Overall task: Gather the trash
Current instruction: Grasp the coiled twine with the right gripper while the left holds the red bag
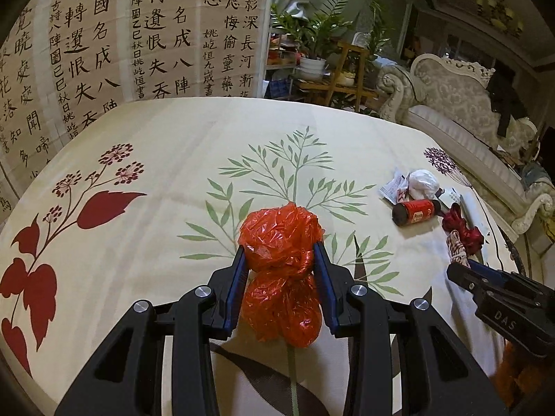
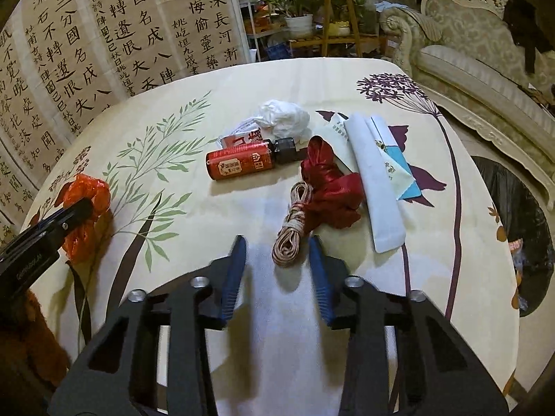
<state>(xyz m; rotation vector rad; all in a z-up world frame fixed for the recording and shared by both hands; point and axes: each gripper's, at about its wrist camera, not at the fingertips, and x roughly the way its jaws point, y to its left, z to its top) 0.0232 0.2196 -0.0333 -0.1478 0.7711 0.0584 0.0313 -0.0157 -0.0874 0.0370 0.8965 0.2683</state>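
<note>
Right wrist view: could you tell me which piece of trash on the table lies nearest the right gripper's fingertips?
The coiled pinkish cord, just ahead of the right gripper; the red ribbon and red bottle lie farther away.

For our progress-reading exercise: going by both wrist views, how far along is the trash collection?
Done: nothing visibly binned yet.
In hand: the left gripper is clamped on the crumpled red plastic bag; the right gripper stands over the coiled string, fingers apart.
Left: red bottle, white wad, red ribbon, paper sleeve, all on the tablecloth.
</note>
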